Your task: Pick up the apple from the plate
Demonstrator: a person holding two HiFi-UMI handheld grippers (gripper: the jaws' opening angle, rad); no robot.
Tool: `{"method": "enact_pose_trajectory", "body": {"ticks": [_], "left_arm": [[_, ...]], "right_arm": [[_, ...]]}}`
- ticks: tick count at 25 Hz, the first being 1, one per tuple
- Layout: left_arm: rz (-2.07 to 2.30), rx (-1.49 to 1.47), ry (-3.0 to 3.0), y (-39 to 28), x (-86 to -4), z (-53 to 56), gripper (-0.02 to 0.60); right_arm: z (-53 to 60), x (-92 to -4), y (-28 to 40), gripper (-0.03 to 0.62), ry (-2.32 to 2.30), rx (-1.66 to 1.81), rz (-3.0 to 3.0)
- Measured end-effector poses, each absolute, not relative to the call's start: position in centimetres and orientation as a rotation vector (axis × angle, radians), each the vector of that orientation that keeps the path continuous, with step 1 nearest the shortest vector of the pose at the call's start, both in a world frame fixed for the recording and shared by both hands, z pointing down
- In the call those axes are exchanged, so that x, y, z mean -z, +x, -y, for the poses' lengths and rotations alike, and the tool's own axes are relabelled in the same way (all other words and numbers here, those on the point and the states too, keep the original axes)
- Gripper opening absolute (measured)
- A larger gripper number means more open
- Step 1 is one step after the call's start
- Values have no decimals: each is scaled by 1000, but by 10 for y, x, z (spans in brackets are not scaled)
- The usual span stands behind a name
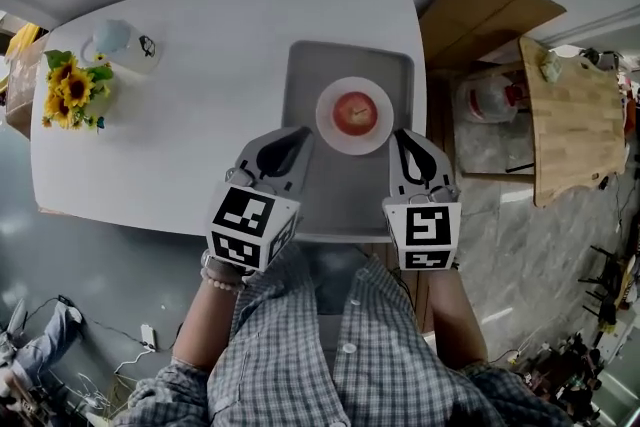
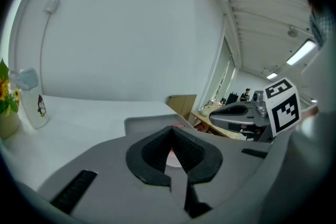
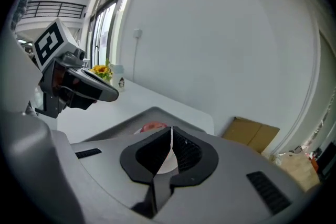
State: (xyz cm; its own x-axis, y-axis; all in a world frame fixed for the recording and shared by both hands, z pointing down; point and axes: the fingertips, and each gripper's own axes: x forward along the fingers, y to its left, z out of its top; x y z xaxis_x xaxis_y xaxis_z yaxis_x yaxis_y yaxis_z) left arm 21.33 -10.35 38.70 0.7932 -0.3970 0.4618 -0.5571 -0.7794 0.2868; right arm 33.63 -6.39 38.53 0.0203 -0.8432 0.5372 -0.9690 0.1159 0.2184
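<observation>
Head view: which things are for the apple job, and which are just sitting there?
For the job: red round apple; round white plate under it; grey rectangular tray; left gripper and right gripper, both shut.
Just lying about: yellow sunflowers; white jug; brown cardboard box; wooden board.

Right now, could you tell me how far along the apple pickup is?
Done: nothing yet; the apple sits on its plate on the tray. In hand: nothing; the left gripper and right gripper flank the plate's near side, jaws shut and empty. Left: open one, close on the apple, lift it.
</observation>
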Motion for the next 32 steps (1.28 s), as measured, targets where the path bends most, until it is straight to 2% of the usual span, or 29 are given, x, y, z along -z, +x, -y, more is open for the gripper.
{"method": "enact_pose_trajectory", "body": {"ticks": [19, 22, 24, 32], "left_arm": [[712, -711, 2160, 236, -488, 115, 11], [725, -727, 2129, 236, -495, 115, 13], [716, -722, 2117, 239, -497, 115, 82], [743, -781, 2052, 242, -509, 118, 89]], "right_arm": [[76, -492, 371, 30, 1688, -858, 1737], [78, -496, 371, 80, 1693, -902, 1738], [79, -498, 372, 95, 1697, -923, 1738], [76, -511, 375, 95, 1669, -1049, 1716]]}}
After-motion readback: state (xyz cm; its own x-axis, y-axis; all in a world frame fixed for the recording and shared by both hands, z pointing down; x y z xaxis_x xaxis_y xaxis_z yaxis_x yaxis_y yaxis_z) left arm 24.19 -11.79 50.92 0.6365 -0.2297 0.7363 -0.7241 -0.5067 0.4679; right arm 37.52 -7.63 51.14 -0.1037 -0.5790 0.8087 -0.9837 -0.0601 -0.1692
